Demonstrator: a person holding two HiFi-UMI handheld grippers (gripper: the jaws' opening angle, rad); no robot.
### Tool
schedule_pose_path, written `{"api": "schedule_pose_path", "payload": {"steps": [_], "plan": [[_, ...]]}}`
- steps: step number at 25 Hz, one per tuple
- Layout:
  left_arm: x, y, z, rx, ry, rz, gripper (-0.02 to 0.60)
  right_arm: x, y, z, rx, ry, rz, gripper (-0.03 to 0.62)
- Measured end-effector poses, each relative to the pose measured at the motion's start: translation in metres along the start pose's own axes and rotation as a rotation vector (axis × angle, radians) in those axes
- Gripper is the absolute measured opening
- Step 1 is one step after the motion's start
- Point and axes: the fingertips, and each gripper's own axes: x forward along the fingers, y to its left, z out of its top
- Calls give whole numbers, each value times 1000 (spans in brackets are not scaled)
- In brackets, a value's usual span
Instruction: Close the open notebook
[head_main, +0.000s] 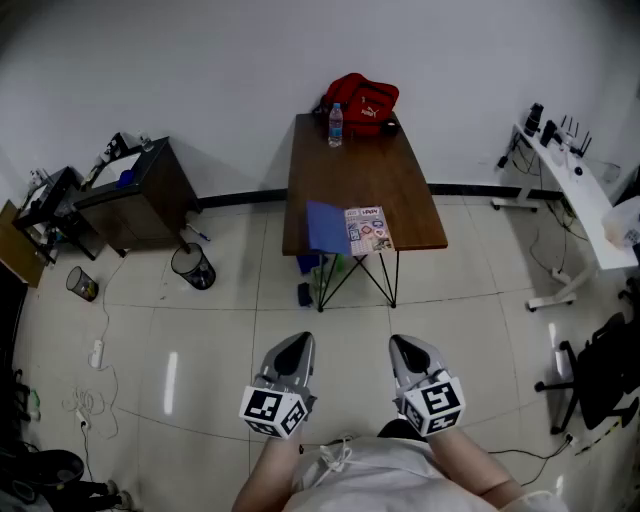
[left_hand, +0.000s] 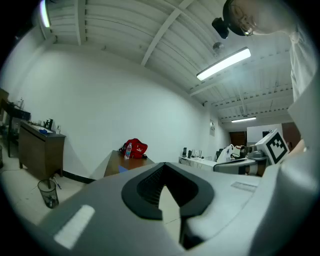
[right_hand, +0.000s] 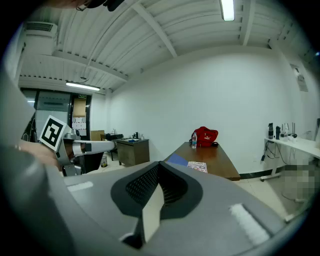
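Observation:
The open notebook (head_main: 349, 229) lies flat at the near edge of the brown table (head_main: 360, 170), a blue cover on its left and a printed page on its right. It also shows in the right gripper view as the notebook (right_hand: 196, 165). My left gripper (head_main: 299, 342) and right gripper (head_main: 409, 344) hang side by side over the tiled floor, well short of the table. Both point toward it, jaws together and nothing in them. In their own views the left gripper (left_hand: 164, 169) and the right gripper (right_hand: 159, 168) show their jaws closed.
A red bag (head_main: 362, 102) and a water bottle (head_main: 336, 125) stand at the table's far end. A dark cabinet (head_main: 135, 195) and a wire bin (head_main: 193, 266) are to the left, a white desk (head_main: 580, 195) and an office chair (head_main: 600, 370) to the right. Cables lie on the floor.

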Motion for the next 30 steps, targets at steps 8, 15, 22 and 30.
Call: {"api": "schedule_pose_path", "payload": {"steps": [8, 15, 22, 30], "plan": [[21, 41, -8, -23, 12, 31, 6, 37, -6, -7, -14, 37, 19, 8], [88, 86, -27, -59, 64, 89, 6, 109, -54, -14, 10, 77, 75, 6], [180, 131, -39, -97, 122, 141, 6, 200, -122, 1, 13, 107, 136, 6], [265, 203, -85, -203, 263, 212, 152, 281, -173, -8, 40, 213, 204, 8]]}}
